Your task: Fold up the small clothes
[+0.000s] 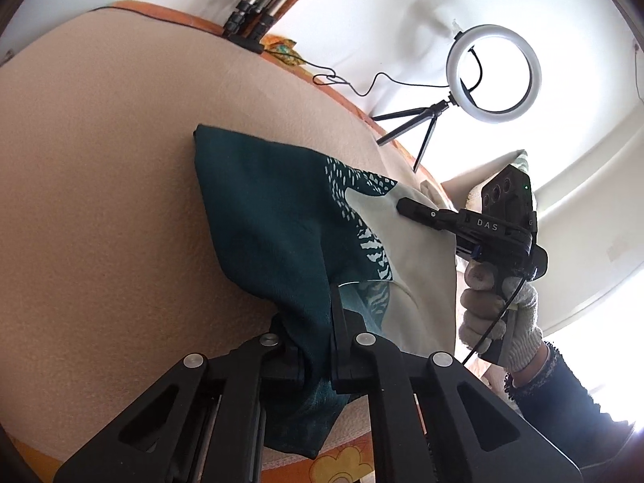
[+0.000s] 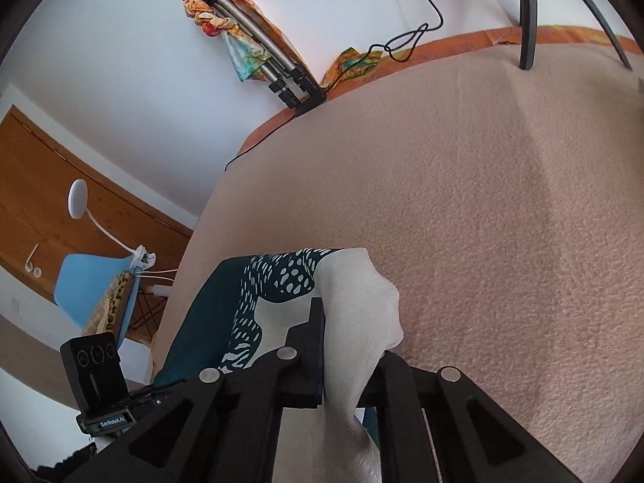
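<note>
A small teal and white garment [image 1: 281, 217] with a dotted print lies partly lifted over the beige blanket [image 1: 100, 201]. My left gripper [image 1: 322, 330] is shut on its teal edge near the camera. My right gripper [image 1: 406, 205] shows in the left wrist view at the right, shut on the white part. In the right wrist view the right gripper [image 2: 342, 346] pinches the white fabric [image 2: 362, 302], and the teal part [image 2: 205, 322] hangs to the left. The left gripper's camera body [image 2: 96, 370] shows at lower left.
A ring light on a small tripod [image 1: 491, 76] stands at the blanket's far edge with its cable [image 1: 362, 84]. A folded tripod [image 2: 261, 52] with a colourful cloth leans on the wall. A blue chair [image 2: 92, 285] stands beside the bed. An orange patterned sheet [image 2: 442, 44] edges the blanket.
</note>
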Available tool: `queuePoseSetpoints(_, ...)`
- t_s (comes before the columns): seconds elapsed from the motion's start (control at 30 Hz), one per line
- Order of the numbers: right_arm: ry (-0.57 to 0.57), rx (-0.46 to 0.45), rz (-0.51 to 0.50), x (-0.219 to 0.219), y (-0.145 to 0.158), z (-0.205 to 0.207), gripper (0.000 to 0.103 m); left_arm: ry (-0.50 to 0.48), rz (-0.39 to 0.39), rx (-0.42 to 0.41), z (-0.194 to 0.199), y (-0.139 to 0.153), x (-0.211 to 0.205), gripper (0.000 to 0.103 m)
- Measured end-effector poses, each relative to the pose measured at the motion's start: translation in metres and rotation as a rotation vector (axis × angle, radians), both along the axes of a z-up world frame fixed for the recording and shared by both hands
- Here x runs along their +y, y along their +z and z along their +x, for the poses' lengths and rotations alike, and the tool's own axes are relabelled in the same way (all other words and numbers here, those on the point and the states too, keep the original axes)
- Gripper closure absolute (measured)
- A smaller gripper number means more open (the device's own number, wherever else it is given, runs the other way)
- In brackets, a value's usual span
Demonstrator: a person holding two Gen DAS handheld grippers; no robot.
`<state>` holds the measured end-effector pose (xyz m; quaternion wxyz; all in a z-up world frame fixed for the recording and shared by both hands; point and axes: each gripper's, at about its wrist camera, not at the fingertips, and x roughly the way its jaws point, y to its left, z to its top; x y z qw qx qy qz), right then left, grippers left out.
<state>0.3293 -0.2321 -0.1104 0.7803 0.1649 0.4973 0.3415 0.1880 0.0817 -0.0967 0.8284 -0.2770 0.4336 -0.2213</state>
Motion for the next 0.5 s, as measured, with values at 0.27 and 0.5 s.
queuePoseSetpoints(0.27,0.012,-0.115,-0.053,-0.005,0.056,-0.007,0.101,-0.043,0.012,-0.078,0.002,0.030,-0.018,0.097)
queuePoseSetpoints(0.5,0.006,-0.199,-0.098,-0.026,0.096,-0.012,0.101,-0.091,0.007,-0.135,0.013,0.053,-0.047,0.097)
